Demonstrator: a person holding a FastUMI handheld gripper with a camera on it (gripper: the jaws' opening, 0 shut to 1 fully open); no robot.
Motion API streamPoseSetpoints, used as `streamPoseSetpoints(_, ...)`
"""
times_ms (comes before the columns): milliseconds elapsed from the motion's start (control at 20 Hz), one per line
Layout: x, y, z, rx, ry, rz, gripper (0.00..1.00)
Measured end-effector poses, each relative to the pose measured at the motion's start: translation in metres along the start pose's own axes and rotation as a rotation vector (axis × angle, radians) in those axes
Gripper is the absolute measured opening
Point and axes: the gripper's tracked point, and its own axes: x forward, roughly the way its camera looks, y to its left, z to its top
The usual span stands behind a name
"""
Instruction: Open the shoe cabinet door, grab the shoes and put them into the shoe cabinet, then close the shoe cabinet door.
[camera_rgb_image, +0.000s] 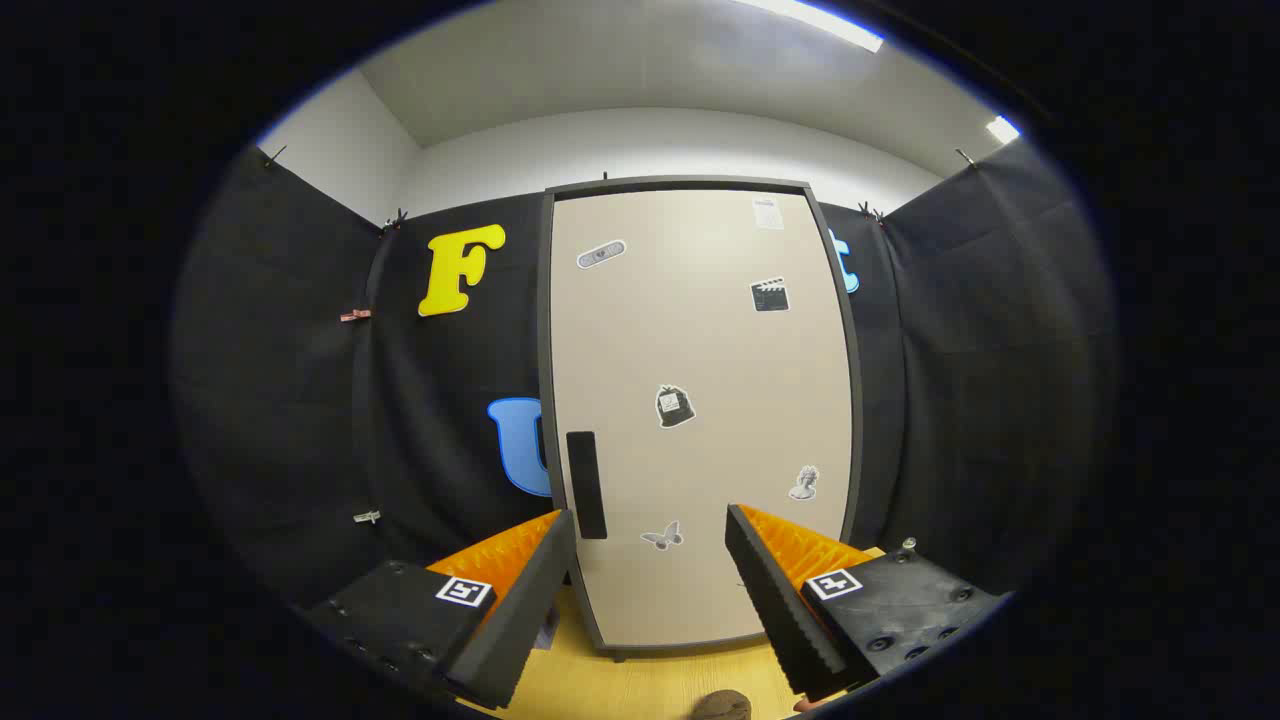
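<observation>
One shoe cabinet (700, 400) stood upright against the back cloth wall on the yellow wooden floor (640, 685), its single door (690, 330) closed. One dark handle (586, 485) sat low on the door's left edge, and six stickers were scattered over the panel. The gripper (650, 530) hung just ahead of the door, its two fingers spread wide, holding nothing. A brown rounded thing (722, 706), too cut off to identify, lay on the floor between the fingers.

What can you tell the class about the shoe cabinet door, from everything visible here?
The shoe cabinet door is a tall, smooth beige panel in a dark grey frame, upright and shut. A dark vertical handle sits near its left edge, low down. Several small stickers dot its face. It stands beyond the open gripper, untouched by either finger.
</observation>
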Motion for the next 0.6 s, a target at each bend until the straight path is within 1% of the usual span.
streamPoseSetpoints(600, 0.0021, 0.0003, 0.0014, 0.005, 0.0, -0.014, 0.98)
